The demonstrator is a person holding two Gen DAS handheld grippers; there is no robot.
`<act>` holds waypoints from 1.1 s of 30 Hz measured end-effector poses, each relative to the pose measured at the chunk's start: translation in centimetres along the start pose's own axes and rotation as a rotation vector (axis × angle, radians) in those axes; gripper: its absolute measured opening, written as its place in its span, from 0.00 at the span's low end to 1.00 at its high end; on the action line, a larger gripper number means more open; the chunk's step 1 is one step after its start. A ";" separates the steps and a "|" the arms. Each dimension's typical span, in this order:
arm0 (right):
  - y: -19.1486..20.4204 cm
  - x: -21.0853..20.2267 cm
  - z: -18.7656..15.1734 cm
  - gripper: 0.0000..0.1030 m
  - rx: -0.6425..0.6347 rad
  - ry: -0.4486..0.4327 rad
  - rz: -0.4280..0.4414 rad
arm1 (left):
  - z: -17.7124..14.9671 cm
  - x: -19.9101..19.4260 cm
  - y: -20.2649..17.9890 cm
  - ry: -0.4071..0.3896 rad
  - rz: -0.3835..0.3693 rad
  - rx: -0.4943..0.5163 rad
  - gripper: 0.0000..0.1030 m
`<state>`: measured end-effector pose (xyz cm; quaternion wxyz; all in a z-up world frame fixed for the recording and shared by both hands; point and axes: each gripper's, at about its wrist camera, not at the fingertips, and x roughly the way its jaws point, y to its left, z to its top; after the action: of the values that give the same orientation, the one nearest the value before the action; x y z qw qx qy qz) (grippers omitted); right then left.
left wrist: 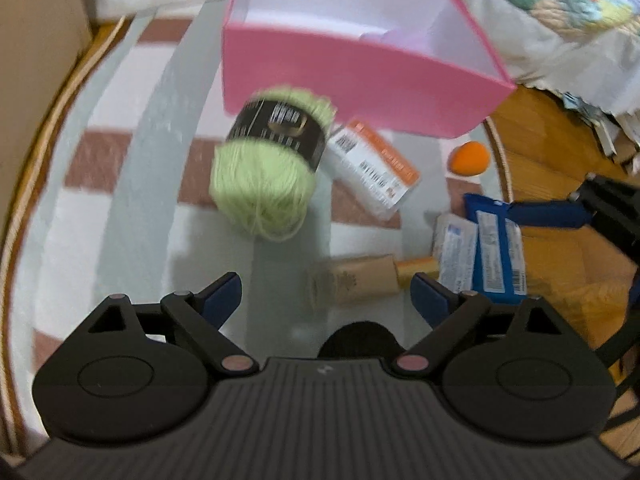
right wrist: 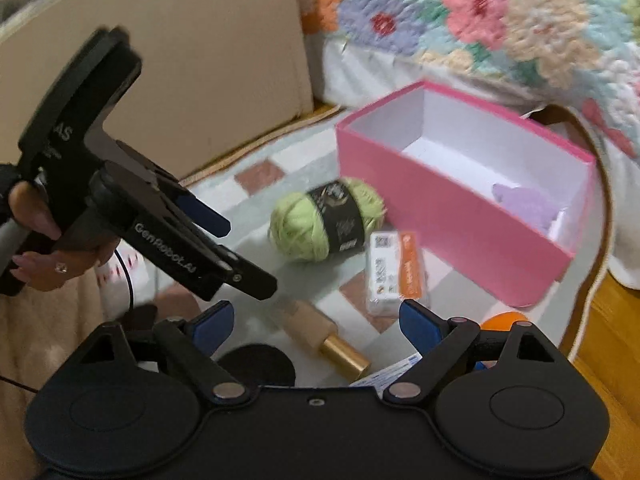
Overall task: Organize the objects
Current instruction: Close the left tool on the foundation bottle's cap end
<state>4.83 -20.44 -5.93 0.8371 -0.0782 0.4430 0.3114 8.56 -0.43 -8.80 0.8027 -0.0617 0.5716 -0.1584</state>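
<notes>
A pink box with a white inside stands open on the checked rug; it also shows in the right wrist view, with a purple item inside. A green yarn ball lies in front of it. Beside it lie a white and orange packet, a beige bottle with a gold cap, an orange egg-shaped sponge and blue and white packets. My left gripper is open and empty above the rug. My right gripper is open and empty above the bottle.
A cardboard panel stands at the rug's far left. A flowered crochet blanket lies behind the box. A wood floor borders the rug on the right. A black round pad lies near the bottle.
</notes>
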 end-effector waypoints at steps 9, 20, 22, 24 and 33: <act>1.2 6.9 -1.6 0.78 -0.113 0.117 -0.028 | -2.0 2.2 0.7 -0.029 0.031 -0.136 0.88; 0.6 10.1 -2.2 0.62 -0.155 0.164 -0.037 | -3.9 3.8 0.8 -0.051 -0.062 -0.188 0.58; 0.3 10.0 -2.1 0.56 -0.129 0.167 -0.026 | -4.0 3.9 1.1 -0.058 -0.106 -0.222 0.45; 0.3 9.9 -2.0 0.52 -0.089 0.186 -0.035 | -4.1 3.9 1.4 -0.069 -0.133 -0.255 0.38; 1.3 9.5 -2.7 0.41 0.206 0.261 0.035 | -3.9 3.8 2.3 -0.113 -0.160 -0.330 0.25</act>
<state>6.12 -16.21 -14.84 0.7705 -0.0239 0.5788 0.2661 6.45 0.82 -14.22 0.7975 -0.2466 0.5370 -0.1218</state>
